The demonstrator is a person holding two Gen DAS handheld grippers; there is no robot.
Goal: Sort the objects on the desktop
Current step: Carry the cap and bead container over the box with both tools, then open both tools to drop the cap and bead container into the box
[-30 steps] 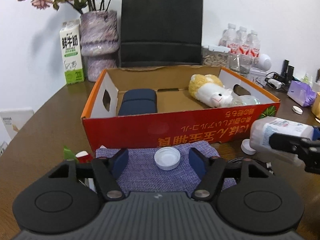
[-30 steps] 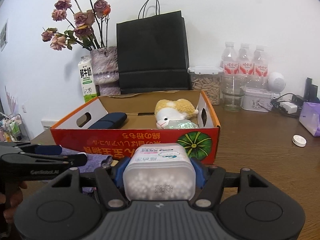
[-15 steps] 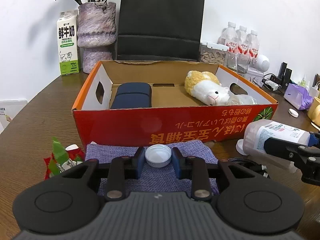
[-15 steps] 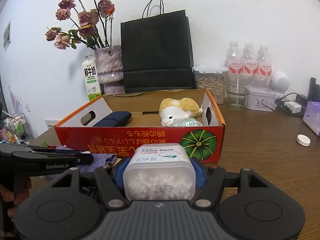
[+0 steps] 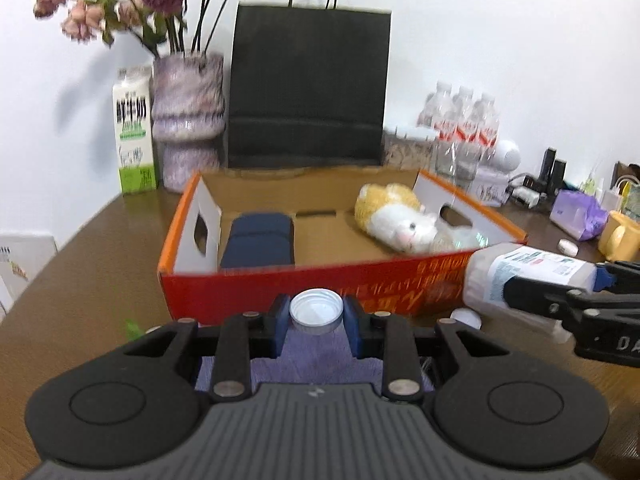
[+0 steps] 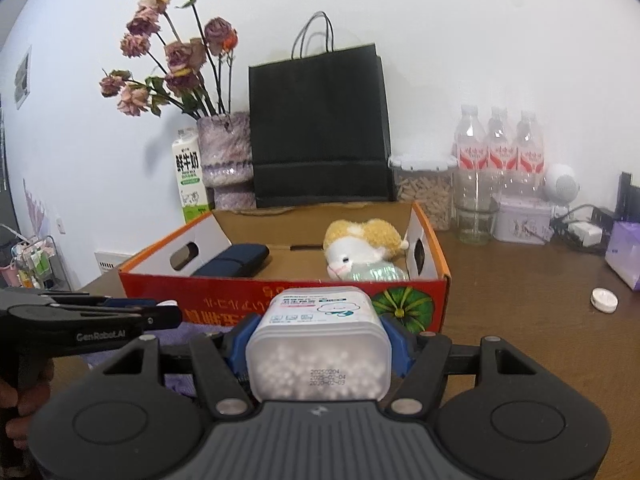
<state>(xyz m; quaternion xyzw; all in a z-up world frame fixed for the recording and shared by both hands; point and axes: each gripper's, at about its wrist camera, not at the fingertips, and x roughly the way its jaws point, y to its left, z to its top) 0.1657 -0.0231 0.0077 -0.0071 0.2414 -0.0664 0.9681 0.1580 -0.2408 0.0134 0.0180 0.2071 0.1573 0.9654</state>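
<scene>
My left gripper (image 5: 316, 316) is shut on a white round lid (image 5: 317, 311) and holds it above the purple cloth (image 5: 312, 368), in front of the red cardboard box (image 5: 304, 292). My right gripper (image 6: 318, 340) is shut on a white plastic jar (image 6: 318, 344) lying on its side, to the right of the left gripper; the jar also shows in the left wrist view (image 5: 524, 276). The box (image 6: 224, 304) holds a dark blue case (image 5: 258, 240), a plush toy (image 5: 394, 216) and a crumpled clear wrapper (image 6: 376, 272).
Behind the box stand a black paper bag (image 5: 308, 88), a vase of dried flowers (image 5: 186, 120), a milk carton (image 5: 134, 132), water bottles (image 6: 500, 148) and a food jar (image 6: 424, 188). A small white cap (image 6: 604, 300) and a purple pack (image 6: 624, 254) lie at the right.
My left gripper closed on the white lid and lifted it off the purple cloth. My right gripper kept hold of the jar and rose slightly.
</scene>
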